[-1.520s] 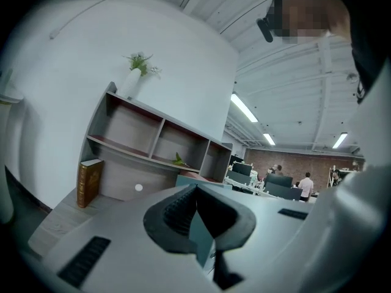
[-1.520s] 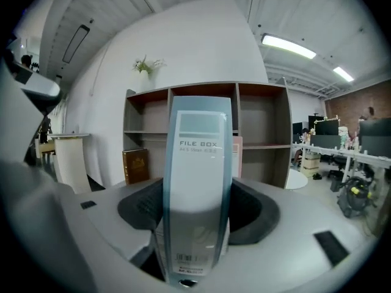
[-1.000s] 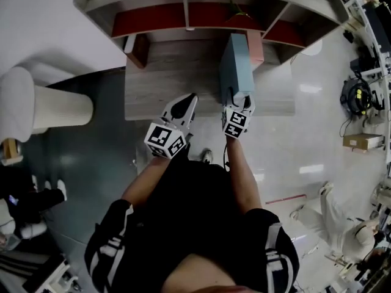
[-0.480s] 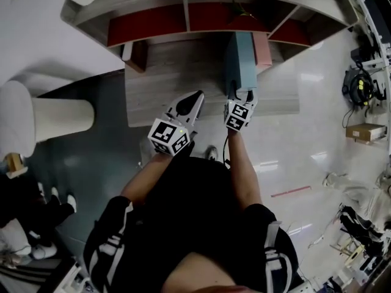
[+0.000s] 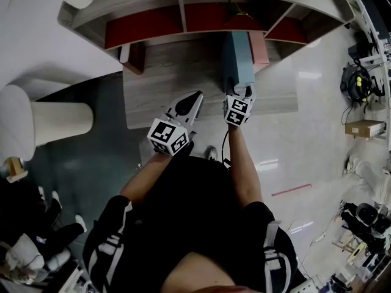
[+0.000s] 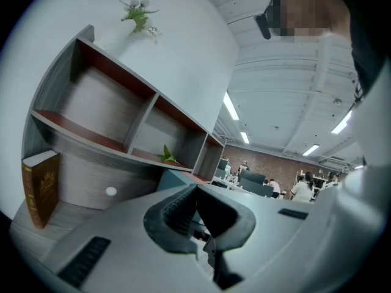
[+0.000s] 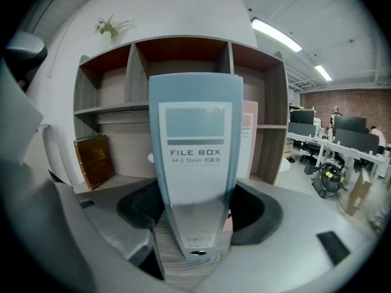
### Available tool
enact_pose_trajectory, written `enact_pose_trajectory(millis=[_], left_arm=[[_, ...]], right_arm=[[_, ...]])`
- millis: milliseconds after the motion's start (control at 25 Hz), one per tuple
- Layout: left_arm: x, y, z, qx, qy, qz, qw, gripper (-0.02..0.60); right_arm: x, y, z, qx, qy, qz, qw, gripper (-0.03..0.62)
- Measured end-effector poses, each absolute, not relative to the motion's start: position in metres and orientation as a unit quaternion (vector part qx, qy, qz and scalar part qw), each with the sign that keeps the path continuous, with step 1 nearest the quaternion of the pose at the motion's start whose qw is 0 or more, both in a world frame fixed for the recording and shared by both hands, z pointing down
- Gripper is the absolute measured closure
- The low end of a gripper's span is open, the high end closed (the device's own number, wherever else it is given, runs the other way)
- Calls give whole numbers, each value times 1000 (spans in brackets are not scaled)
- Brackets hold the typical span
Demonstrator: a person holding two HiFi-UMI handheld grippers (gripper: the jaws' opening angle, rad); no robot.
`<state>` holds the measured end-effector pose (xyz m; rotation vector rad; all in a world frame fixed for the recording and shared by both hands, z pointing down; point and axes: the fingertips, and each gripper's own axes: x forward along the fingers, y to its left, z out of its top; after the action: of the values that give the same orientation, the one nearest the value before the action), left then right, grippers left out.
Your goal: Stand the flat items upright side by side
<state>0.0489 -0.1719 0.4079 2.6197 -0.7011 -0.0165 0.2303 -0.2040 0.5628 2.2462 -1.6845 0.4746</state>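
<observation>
The blue file box (image 5: 237,60) is seen upright on the desk (image 5: 165,84), spine towards the person, with the pink file box (image 7: 249,145) just beside it on the right (whether the two touch cannot be told). The spine stands between the jaws of the right gripper (image 7: 198,212), which have just been opening. The pads appear to be eased off its sides, so the box is judged released rather than grasped. The left gripper (image 6: 197,209) is held clenched on nothing, beside and clear of the box.

A tall, narrow box left on its own base could be tipped if a pad were dragged along its side while the gripper is drawn back. The likely cause would be a withdrawal that is not straight, or jaws not spread far enough. A sideways nudge could be passed on to the pink neighbour. A pull towards the person could slide the box to the desk's front edge, which lies near its spine.

Room is tight on the right and closed off behind by the shelf unit (image 5: 183,14). To the left, bare desk is left open as far as the brown book (image 7: 95,160), well apart from the box. Straight back over the front edge, the way out is judged clear.
</observation>
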Motion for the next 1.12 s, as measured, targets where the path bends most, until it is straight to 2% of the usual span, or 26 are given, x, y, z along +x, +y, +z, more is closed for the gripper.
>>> enact_pose_trajectory(millis=[280, 440, 520, 560, 640, 720, 800, 1120], left_arm=[[47, -167, 404, 940, -265, -12, 215, 558], [47, -161, 406, 938, -272, -11, 214, 558], [48, -160, 408, 937, -275, -11, 213, 558], [48, -159, 409, 937, -276, -11, 213, 558], [47, -158, 412, 937, -278, -8, 211, 558], [47, -156, 413, 936, -282, -5, 209, 558], [47, -154, 412, 935, -285, -6, 209, 558], [36, -161, 416, 929, -304, -5, 211, 558]], right_arm=[[219, -183, 566, 752, -610, 190, 160, 261], [221, -158, 564, 753, -613, 195, 140, 271], [224, -153, 564, 753, -614, 200, 125, 380], [225, -153, 564, 753, -615, 201, 121, 388], [225, -156, 566, 750, -618, 203, 121, 460], [225, -162, 565, 748, -620, 203, 122, 504], [223, -165, 571, 744, -619, 219, 123, 521], [226, -191, 575, 747, -613, 230, 116, 526]])
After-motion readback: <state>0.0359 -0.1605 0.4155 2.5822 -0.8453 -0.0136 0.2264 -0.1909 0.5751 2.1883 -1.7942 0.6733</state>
